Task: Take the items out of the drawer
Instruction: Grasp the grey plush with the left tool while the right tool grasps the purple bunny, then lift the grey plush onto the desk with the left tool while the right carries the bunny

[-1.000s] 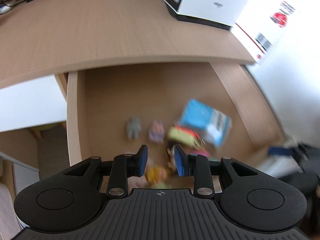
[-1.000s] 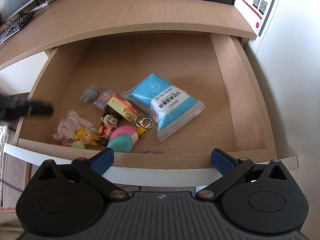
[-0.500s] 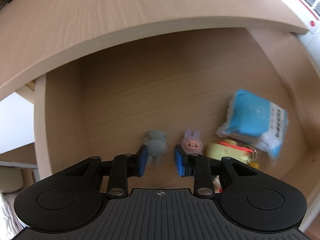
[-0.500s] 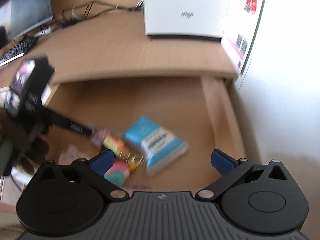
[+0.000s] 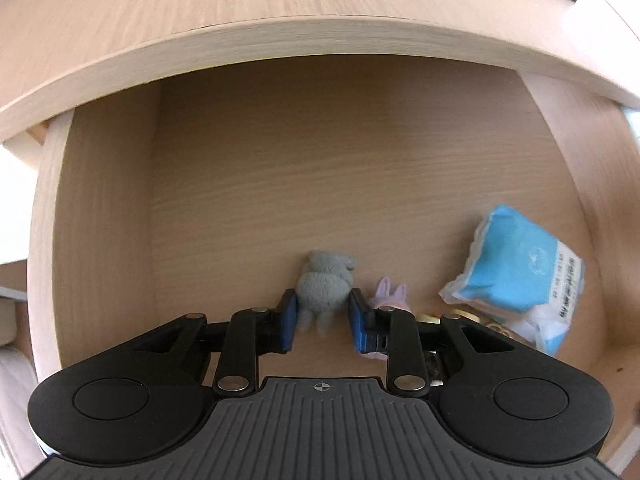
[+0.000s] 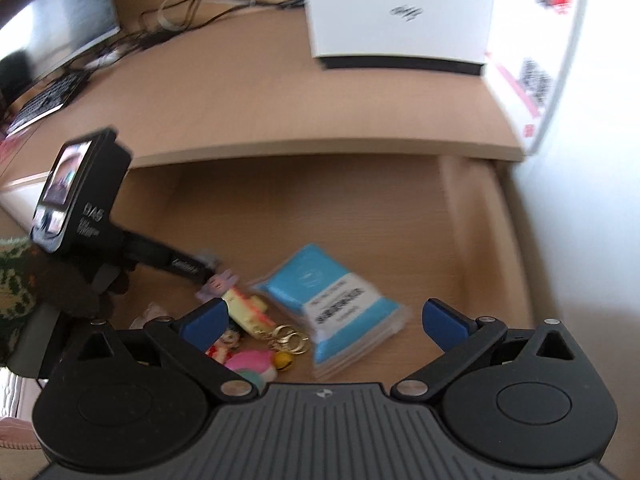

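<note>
The open wooden drawer (image 5: 100,220) holds a grey plush toy (image 5: 326,280). My left gripper (image 5: 323,316) is open, its blue pads on either side of the toy's lower body. Just right of it lie a pink bunny toy (image 5: 390,294) and a blue packet (image 5: 516,276). From the right wrist view, my right gripper (image 6: 322,318) is wide open above the drawer's front, holding nothing. Below it are the blue packet (image 6: 332,304), a yellow keychain (image 6: 246,308), gold key rings (image 6: 290,338), a small doll (image 6: 226,346) and a pink-green ball (image 6: 252,366). The left gripper (image 6: 200,266) reaches in from the left.
The desk top (image 5: 320,36) overhangs the drawer's back. On the desk stand a white box (image 6: 400,12), a monitor (image 6: 52,32), a keyboard (image 6: 48,100) and cables. A dark-gloved hand (image 6: 80,292) holds the left gripper. A white wall lies to the right.
My left gripper went down into the drawer and forward until the grey toy sits between its pads. The right gripper rose and tilted up toward the desk, still wide open.
</note>
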Tool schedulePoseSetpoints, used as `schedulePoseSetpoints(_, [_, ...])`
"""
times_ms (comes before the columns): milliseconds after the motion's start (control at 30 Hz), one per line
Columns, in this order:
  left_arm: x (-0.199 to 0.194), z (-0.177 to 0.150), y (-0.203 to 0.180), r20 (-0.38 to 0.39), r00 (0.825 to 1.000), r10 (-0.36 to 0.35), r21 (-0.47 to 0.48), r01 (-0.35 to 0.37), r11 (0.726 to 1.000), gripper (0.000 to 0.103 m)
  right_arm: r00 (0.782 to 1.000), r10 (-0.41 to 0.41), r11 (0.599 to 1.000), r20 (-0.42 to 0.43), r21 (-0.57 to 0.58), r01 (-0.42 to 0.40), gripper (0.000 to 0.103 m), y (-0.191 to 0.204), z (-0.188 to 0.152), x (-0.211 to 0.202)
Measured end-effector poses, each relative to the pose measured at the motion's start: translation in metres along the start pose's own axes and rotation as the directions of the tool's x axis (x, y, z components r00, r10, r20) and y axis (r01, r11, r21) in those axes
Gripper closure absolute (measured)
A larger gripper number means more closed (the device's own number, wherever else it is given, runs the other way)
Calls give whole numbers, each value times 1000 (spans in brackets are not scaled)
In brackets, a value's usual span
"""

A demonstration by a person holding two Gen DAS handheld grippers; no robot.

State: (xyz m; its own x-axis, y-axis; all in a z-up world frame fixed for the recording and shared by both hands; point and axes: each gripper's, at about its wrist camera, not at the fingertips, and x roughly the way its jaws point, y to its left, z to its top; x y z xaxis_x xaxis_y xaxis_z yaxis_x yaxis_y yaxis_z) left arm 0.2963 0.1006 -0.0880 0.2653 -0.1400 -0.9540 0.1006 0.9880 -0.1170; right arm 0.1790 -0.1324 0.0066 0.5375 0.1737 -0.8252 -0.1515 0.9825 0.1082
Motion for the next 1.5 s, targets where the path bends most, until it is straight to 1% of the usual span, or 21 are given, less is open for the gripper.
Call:
schedulePoseSetpoints(67, [-18,-8,5,30,1000,-7,-22,8,1000,73,1000,19,999,-5,-33,-19,0,9,-1,7])
schedulePoseSetpoints(133, [-46,-19,14,73,996,-40,-60,45,997,73,999,41,997,-2,-66,-41,0,18,-3,12])
schedulePoseSetpoints(200, [-75,-33,26,118,990,-74,-88,84,993,73,996,88,992,-24,-90,-90,2,25,-3,22])
schedulePoseSetpoints(233, [-88,-38,32,136,987,-81,-100,95,990,73,992,115,987,-42,-104,-119,8,31,-1,28])
schedulePoseSetpoints(333, [-120,-53,46,168,978,-124,-137,148,979,73,982,165,967,-95,-178,-180,20,55,7,49])
schedulePoseSetpoints(433, [-139,-61,50,188,969,-162,-138,189,972,73,970,190,940,-150,-258,-224,22,82,20,73])
schedulePoseSetpoints(500, [-142,-67,53,195,966,-172,-123,198,973,73,964,188,921,-190,-307,-240,24,99,28,93])
schedulePoseSetpoints(567, [-141,-70,59,186,965,-186,-126,211,969,73,960,156,909,-233,-345,-232,29,115,34,114])
schedulePoseSetpoints(633, [-135,-70,63,171,964,-203,-126,226,966,73,952,112,905,-284,-365,-216,42,124,34,138])
schedulePoseSetpoints(700, [-122,-67,67,158,963,-218,-119,238,964,73,944,57,910,-325,-371,-183,50,130,34,155])
schedulePoseSetpoints(733, [-121,-64,70,154,962,-225,-117,244,963,73,947,29,912,-320,-379,-156,55,133,33,158])
schedulePoseSetpoints(800, [-122,-64,74,147,959,-242,-101,258,961,73,950,0,918,-311,-377,-123,67,134,33,154])
schedulePoseSetpoints(867, [-122,-62,72,145,951,-272,-76,285,956,73,960,0,932,-281,-348,-102,67,131,34,139])
schedulePoseSetpoints(967, [-124,-63,63,127,936,-330,-58,339,939,73,974,-1,952,-225,-298,-68,67,123,34,106])
schedulePoseSetpoints(1067, [-124,-65,45,99,917,-386,-40,391,920,73,985,-7,975,-173,-221,-32,67,105,34,69])
schedulePoseSetpoints(1133, [-127,-61,29,107,908,-406,-19,410,912,73,991,-14,984,-136,-175,-11,67,92,33,46])
schedulePoseSetpoints(1200, [-131,-50,17,134,905,-403,-27,410,912,73,995,-18,991,-97,-132,5,67,77,33,26])
schedulePoseSetpoints(1300, [-141,-21,5,207,886,-414,-49,432,901,73,998,-44,993,-37,-111,40,67,58,35,2])
schedulePoseSetpoints(1400, [-149,18,-9,300,867,-398,-14,422,907,73,996,-77,989,46,-120,82,67,43,37,-16])
schedulePoseSetpoints(1467, [-149,45,-18,344,856,-386,-4,413,911,73,993,-91,991,69,-91,97,67,28,49,-15])
schedulePoseSetpoints(1500, [-147,58,-22,364,847,-388,5,415,910,73,993,-99,993,63,-63,103,67,23,51,-14])
